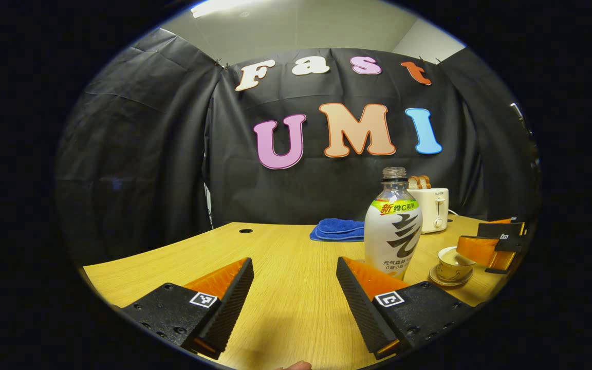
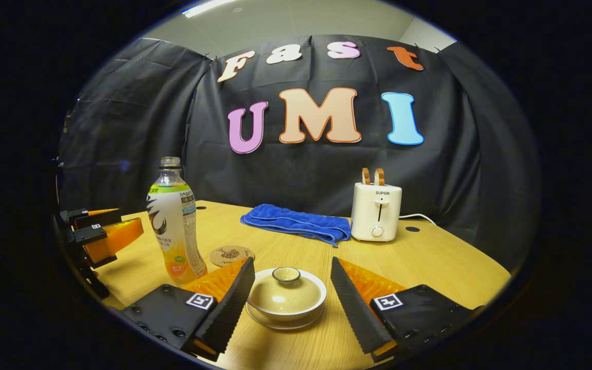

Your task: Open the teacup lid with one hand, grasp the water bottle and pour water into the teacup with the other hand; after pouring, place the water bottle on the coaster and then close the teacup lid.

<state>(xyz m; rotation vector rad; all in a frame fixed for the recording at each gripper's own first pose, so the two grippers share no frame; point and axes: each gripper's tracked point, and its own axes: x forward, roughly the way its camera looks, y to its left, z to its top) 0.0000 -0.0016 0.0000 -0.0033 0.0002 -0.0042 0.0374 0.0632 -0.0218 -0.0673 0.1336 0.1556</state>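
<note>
A pale lidded teacup [image 2: 285, 295] sits on its saucer between the fingers of my right gripper [image 2: 292, 263], which is open and level with the lid without touching it. The uncapped water bottle [image 2: 175, 226] stands upright to the cup's left, with a round cork coaster [image 2: 230, 255] just behind and beside it. In the left gripper view, my left gripper [image 1: 293, 262] is open over bare table, and the bottle [image 1: 393, 231] stands just beyond its right finger. Farther right there, the teacup [image 1: 452, 264] is flanked by the right gripper [image 1: 491, 246]. The left gripper [image 2: 100, 234] also shows at far left in the right gripper view.
A folded blue cloth [image 2: 296, 222] lies at the back of the wooden table [image 2: 445, 262]. Next to it stands a white toaster [image 2: 376, 210] holding two slices of bread, its cord trailing right. The black cloth wall closes off the back.
</note>
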